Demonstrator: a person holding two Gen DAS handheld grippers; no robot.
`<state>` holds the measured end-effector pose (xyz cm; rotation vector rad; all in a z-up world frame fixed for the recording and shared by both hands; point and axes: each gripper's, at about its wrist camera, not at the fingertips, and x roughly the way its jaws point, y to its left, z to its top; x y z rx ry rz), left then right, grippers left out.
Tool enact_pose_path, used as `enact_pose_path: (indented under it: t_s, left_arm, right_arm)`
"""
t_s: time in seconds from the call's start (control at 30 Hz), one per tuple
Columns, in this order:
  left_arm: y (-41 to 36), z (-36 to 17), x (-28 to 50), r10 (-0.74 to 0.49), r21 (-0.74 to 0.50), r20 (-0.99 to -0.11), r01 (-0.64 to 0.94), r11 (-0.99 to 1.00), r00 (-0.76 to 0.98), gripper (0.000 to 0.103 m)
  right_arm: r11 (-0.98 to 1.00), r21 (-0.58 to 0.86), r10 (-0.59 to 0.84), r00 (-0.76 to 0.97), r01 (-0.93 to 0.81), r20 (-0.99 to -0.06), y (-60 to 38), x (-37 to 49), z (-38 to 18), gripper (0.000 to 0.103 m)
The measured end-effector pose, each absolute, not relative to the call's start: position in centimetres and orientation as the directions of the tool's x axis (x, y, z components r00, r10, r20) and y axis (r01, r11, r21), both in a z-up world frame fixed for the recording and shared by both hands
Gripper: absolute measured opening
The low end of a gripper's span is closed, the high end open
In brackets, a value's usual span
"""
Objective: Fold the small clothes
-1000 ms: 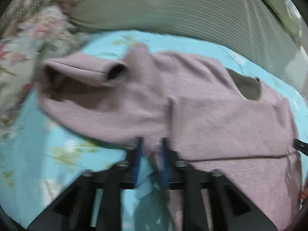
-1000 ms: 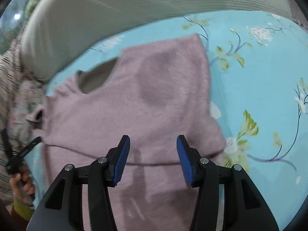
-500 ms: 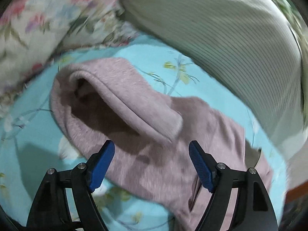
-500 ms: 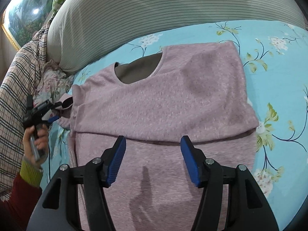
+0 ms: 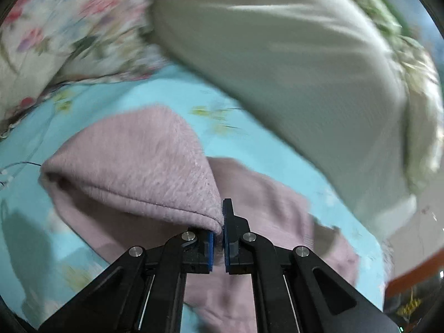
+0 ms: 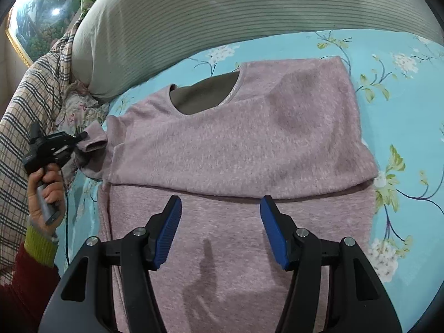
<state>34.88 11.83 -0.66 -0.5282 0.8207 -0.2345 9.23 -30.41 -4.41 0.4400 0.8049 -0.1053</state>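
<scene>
Left gripper (image 5: 219, 231) pinches the sweater's (image 6: 249, 138) sleeve cuff (image 5: 155, 205) at nine o'clock; right gripper (image 6: 220, 233) hovers open. Next, seemingly: fold the sleeve across toward three o'clock.

The left wrist view is smeared by motion: pillows (image 5: 291, 63) lose their pattern. The sleeve (image 5: 144, 172) hides one pad of the left hand-held gripper (image 5: 219, 230). In the right wrist view, the sweater (image 6: 236, 144) runs off the lower edge.
</scene>
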Motion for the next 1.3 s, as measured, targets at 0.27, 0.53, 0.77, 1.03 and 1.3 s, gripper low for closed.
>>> enact_pose_path:
  t_s: [0.27,0.53,0.77,1.03,1.3]
  left_arm:
    - [-1.1,3.5,28.4,-0.628,-0.601,-0.497,0.286,0.747,0.599,0.003]
    - [-15.6,-2.4,26.5,-0.696,-0.578,-0.587,0.387,0.718,0.414,0.003]
    - [-18.1,-8.5,26.4,-0.667,-0.561,-0.687,0.373,0.739,0.287,0.005]
    - [-12.7,-7.6,22.6,-0.612,-0.491,-0.706,0.376,0.785,0.356,0.038]
    - [-4.2,-9.2,19.9,-0.414,-0.300,-0.837,0.334,0.894,0.357,0.031]
  right_arm:
    - [0.877,0.371,0.042,0.720,0.306,-0.693,-32.4,6.6,-4.2,0.060]
    - [0.839,0.375,-0.042,0.735,0.393,-0.677,-35.6,4.0,-4.1,0.060]
    - [0.824,0.393,-0.043,0.737,0.408,-0.675,-36.8,4.3,-4.2,0.060]
    - [0.827,0.453,0.075,0.734,0.332,-0.674,-34.7,8.5,-5.6,0.060]
    - [0.788,0.529,0.183,0.700,0.315,-0.690,-33.2,12.5,-7.9,0.060]
